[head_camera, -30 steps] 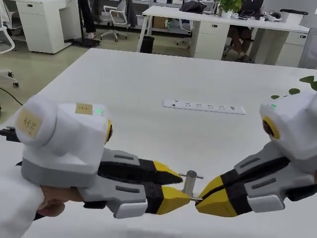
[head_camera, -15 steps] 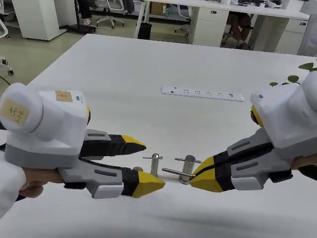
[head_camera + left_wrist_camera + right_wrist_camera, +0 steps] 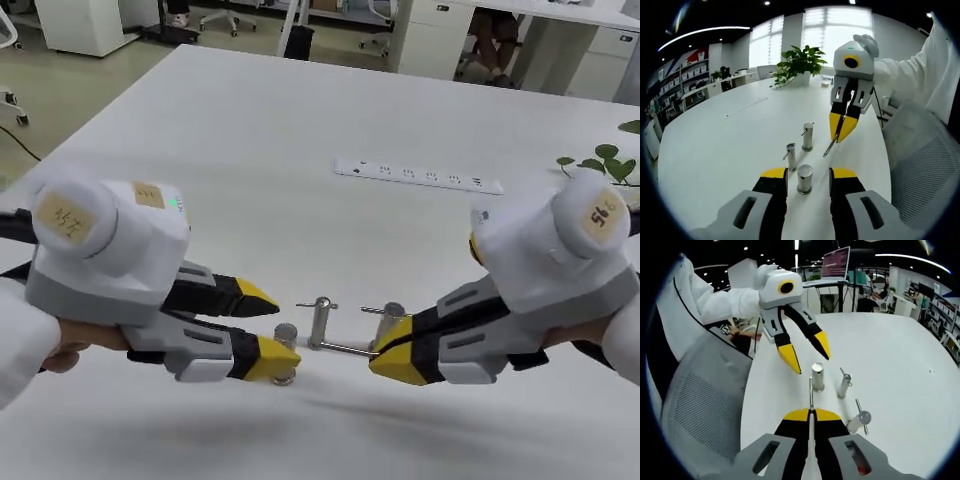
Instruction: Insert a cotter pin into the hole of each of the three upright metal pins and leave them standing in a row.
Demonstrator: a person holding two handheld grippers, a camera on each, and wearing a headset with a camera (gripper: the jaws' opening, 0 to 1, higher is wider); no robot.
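Three upright metal pins stand in a row on the white table (image 3: 250, 130). The bare pin (image 3: 285, 340) (image 3: 804, 178) (image 3: 817, 376) stands between the jaws of my left gripper (image 3: 268, 327) (image 3: 807, 175) (image 3: 811, 360), which is open and apart from it. The middle pin (image 3: 320, 320) (image 3: 790, 156) (image 3: 844, 384) and the end pin (image 3: 392, 312) (image 3: 807, 136) (image 3: 860, 419) each carry a cotter pin through the top. My right gripper (image 3: 385, 362) (image 3: 840, 135) (image 3: 810, 415) is shut on a loose cotter pin (image 3: 340, 348) (image 3: 830, 147) (image 3: 810, 392), whose free end points toward the bare pin.
A white power strip (image 3: 418, 176) lies further back on the table. A potted plant (image 3: 600, 160) (image 3: 797, 62) stands at the table's right side. A mesh chair (image 3: 920, 165) (image 3: 700, 410) sits by the near edge.
My left gripper has drawn back to the left and now stands open around the bare pin. My right gripper has moved left with the cotter pin, toward that pin.
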